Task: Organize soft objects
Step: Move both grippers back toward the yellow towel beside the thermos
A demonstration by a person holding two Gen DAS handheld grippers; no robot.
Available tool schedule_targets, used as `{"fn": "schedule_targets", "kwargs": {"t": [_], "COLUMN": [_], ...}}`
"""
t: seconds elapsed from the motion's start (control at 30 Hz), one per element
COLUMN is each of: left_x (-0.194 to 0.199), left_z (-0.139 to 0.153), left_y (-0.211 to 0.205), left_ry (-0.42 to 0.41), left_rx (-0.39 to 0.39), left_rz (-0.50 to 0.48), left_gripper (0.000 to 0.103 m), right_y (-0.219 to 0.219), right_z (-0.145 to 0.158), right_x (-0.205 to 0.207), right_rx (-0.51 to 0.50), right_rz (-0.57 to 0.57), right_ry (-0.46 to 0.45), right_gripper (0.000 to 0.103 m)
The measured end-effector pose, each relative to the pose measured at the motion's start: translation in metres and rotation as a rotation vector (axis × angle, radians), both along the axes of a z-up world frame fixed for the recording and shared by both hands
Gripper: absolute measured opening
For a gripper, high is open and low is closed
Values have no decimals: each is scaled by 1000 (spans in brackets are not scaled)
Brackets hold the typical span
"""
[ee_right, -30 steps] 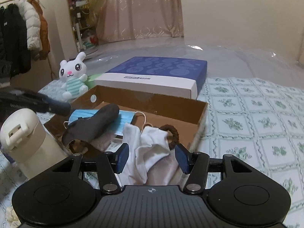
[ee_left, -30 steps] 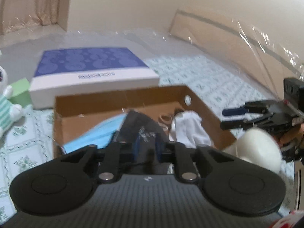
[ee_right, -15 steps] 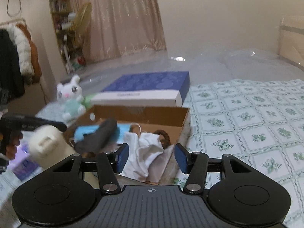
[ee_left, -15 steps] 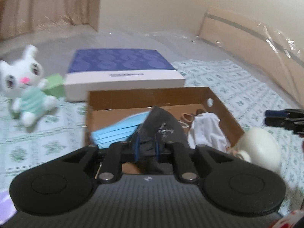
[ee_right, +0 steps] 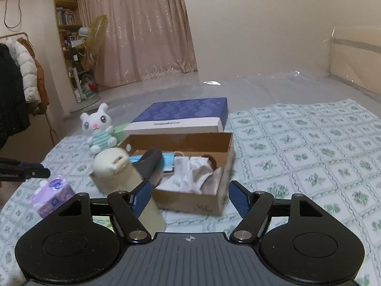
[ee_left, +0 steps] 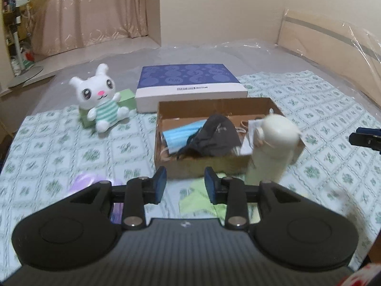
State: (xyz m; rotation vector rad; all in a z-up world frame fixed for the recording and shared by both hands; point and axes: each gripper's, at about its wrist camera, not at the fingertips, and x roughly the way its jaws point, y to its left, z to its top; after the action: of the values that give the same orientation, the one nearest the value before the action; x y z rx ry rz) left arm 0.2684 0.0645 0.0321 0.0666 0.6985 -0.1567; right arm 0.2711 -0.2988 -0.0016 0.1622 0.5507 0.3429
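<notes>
Both tools are empty: the left gripper has just been spreading its jaws with nothing between them, and the right gripper has also just been widening, only the near edge of the cardboard box showing in its gap. Inside the box already lie a dark mask, blue masks and a white cloth, so those look sorted. Outside it remain the plush bunny at far left, a purple tissue pack near left, and a green cloth in front of the box. A cream bottle stands beside the box's near corner.
</notes>
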Motion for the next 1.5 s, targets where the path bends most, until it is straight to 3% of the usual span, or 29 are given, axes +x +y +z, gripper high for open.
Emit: {"fn": "schedule_targets", "kwargs": {"t": [0.43, 0.63, 1.03, 1.5], "left_x": [-108, -143, -185, -185], "left_z": [24, 20, 2, -25], "left_y": [-1, -7, -20, -28], "left_ry": [-10, 6, 49, 113], "left_rx": [-8, -5, 14, 27], "left_rz": [92, 108, 126, 134], "left_gripper": [33, 33, 33, 33], "right_y": [27, 36, 52, 68], "right_z": [10, 7, -6, -38], "right_x": [-69, -96, -132, -127], "right_rx": [44, 60, 53, 18], "right_rz": [27, 43, 85, 94], "right_ry": [27, 47, 106, 210], "right_gripper": [71, 71, 71, 72]}}
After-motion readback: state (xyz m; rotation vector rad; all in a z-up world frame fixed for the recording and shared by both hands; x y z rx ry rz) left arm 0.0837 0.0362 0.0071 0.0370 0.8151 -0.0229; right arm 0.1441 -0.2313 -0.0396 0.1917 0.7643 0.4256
